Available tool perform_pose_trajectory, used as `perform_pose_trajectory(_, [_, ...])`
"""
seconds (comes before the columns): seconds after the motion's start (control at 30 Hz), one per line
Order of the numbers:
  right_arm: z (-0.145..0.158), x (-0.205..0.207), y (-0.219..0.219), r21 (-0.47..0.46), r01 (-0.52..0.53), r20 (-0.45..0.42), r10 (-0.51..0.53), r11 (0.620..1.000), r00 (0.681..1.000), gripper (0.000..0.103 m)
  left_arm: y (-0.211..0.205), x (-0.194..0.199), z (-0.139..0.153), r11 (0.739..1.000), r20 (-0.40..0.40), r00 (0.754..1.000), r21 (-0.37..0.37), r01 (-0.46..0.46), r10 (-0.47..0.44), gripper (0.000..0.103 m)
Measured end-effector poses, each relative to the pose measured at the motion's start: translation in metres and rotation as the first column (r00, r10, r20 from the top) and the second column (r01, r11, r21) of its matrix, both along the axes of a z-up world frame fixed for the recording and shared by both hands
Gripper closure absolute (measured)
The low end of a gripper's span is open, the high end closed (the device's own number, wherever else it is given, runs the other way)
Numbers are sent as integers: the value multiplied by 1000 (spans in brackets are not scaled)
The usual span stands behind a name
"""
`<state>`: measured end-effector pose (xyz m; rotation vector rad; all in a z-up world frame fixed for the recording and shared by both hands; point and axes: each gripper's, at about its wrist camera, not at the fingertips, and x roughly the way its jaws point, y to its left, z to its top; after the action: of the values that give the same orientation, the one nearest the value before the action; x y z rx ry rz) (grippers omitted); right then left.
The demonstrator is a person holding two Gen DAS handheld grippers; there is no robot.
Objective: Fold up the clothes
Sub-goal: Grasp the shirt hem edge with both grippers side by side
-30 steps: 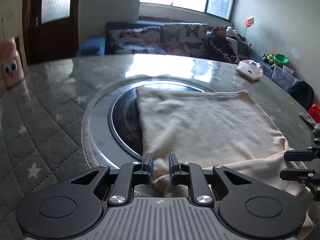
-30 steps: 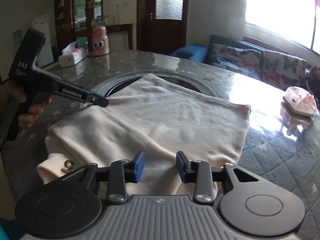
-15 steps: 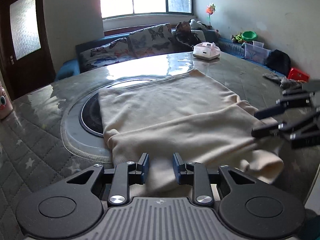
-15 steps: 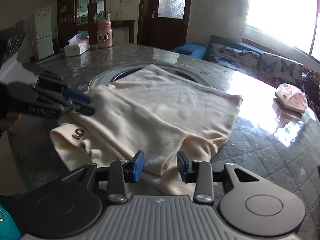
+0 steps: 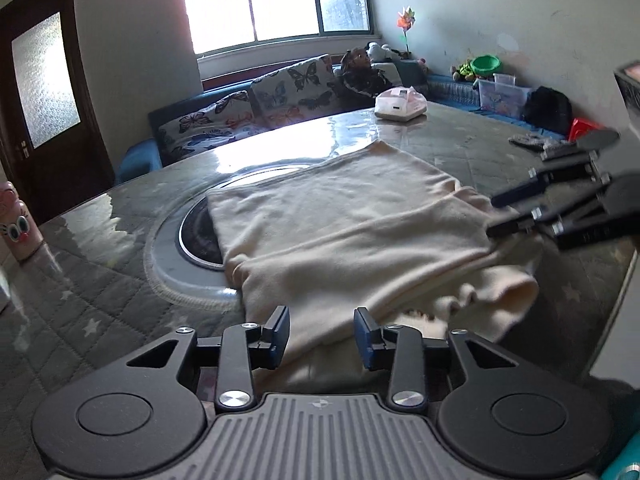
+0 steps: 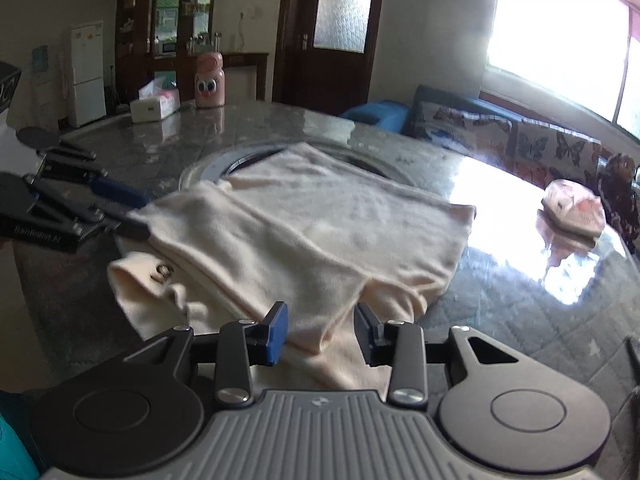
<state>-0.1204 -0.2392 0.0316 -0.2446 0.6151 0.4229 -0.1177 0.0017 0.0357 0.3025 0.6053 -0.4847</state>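
Note:
A cream garment [image 5: 360, 232] lies folded on the round table, with its near flap folded over the body; it also shows in the right wrist view [image 6: 312, 236]. A sleeve end with a small dark mark [image 6: 160, 274] lies at its near left corner. My left gripper [image 5: 322, 334] is open and empty, just above the garment's near edge. My right gripper [image 6: 322, 334] is open and empty over the garment's near right corner. Each gripper shows in the other's view, the right one [image 5: 500, 216] and the left one [image 6: 124, 212], both at the garment's edge.
The table [image 5: 80, 280] has a quilted grey cover and a round inset centre [image 5: 188, 236]. A pink tissue pack [image 5: 400, 104] lies at its far side. A pink bottle [image 6: 209, 82] and a white tissue box [image 6: 154, 104] stand far left. The table edge [image 5: 624, 280] is at right.
Both grippers have pulled back from the garment toward the near edge and opened wider. The near flap now lies folded over the body.

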Motion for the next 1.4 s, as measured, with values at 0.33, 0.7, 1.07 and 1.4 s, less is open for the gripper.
perform_pose_trajectory(0.33, [-13, 8, -2, 53, -1, -73, 5, 999, 997, 69, -1, -24, -5, 997, -3, 997, 25, 77, -77, 63])
perform_pose_trajectory(0.7, [-1, -24, -10, -70, -55, -44, 52, 996, 998, 66, -26, -34, -23, 964, 77, 970, 154, 219, -232, 64])
perform_pose_trajectory(1.07, [-7, -50, 9, -219, -205, 12, 213, 954, 977, 48, -35, -26, -18, 953, 133, 949, 143, 267, -286, 94])
perform_pose_trajectory(1.4, [-16, -27, 31, -190, -257, 51, 271, 948, 961, 56, -28, 14, 8, 973, 85, 970, -23, 230, -228, 95])
